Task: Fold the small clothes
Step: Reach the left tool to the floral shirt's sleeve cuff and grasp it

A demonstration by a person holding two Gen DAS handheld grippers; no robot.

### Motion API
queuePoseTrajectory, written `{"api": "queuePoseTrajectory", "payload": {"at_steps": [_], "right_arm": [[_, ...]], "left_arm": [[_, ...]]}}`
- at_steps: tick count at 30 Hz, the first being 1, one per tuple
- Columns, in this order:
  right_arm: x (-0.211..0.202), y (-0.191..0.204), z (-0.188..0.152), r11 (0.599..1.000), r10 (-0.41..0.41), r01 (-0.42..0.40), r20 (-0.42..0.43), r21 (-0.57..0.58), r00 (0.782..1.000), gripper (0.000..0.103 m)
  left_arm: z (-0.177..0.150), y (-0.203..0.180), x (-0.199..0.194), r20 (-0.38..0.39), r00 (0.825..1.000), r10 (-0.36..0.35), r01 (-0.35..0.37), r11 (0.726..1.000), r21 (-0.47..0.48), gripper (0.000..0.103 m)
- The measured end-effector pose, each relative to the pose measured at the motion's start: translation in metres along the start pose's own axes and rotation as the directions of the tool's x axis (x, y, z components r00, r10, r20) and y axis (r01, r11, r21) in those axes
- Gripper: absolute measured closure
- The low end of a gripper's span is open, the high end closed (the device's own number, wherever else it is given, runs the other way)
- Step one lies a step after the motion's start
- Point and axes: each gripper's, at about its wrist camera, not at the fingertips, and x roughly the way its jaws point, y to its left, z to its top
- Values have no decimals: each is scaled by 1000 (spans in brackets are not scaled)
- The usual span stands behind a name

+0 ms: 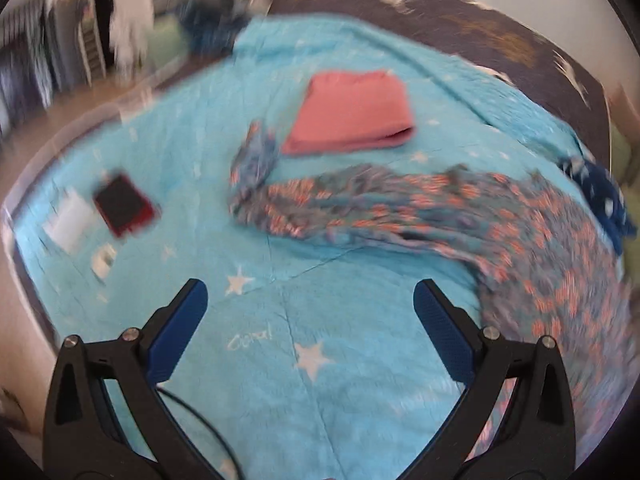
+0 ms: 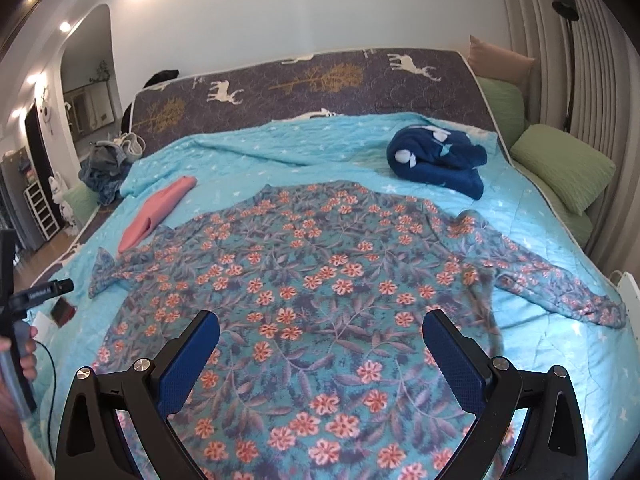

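Note:
A floral long-sleeved top (image 2: 320,300) lies spread flat on the turquoise star quilt (image 2: 248,152), both sleeves out to the sides. My right gripper (image 2: 320,344) is open and empty, hovering over the top's lower middle. In the blurred left wrist view the same floral top (image 1: 440,216) lies to the right, its sleeve end bunched near the middle. My left gripper (image 1: 310,304) is open and empty above bare quilt (image 1: 200,152), left of the top. A folded pink garment (image 1: 352,112) lies beyond the sleeve; it also shows in the right wrist view (image 2: 156,212).
A dark blue crumpled garment (image 2: 436,160) lies at the far right of the bed. A red-edged phone (image 1: 124,206) and white cards (image 1: 72,220) lie at the left. Green pillows (image 2: 564,168) line the right side. A denim pile (image 2: 104,168) sits at the far left corner.

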Motion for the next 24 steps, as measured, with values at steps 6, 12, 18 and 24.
{"api": "queuePoseTrajectory", "payload": {"at_steps": [6, 12, 18, 24], "right_arm": [[21, 3, 8, 1000, 4, -5, -35, -8, 999, 0], [34, 13, 16, 996, -9, 6, -34, -85, 999, 0], [48, 7, 17, 999, -3, 0, -54, -54, 999, 0], [50, -4, 15, 999, -14, 12, -63, -32, 998, 0]], "left_arm": [[26, 30, 69, -156, 980, -122, 82, 966, -244, 4], [49, 55, 113, -214, 973, -89, 0, 923, -384, 9], [53, 61, 130, -246, 964, -106, -10, 903, -430, 80], [90, 20, 85, -50, 994, -100, 76, 934, -349, 94]]}}
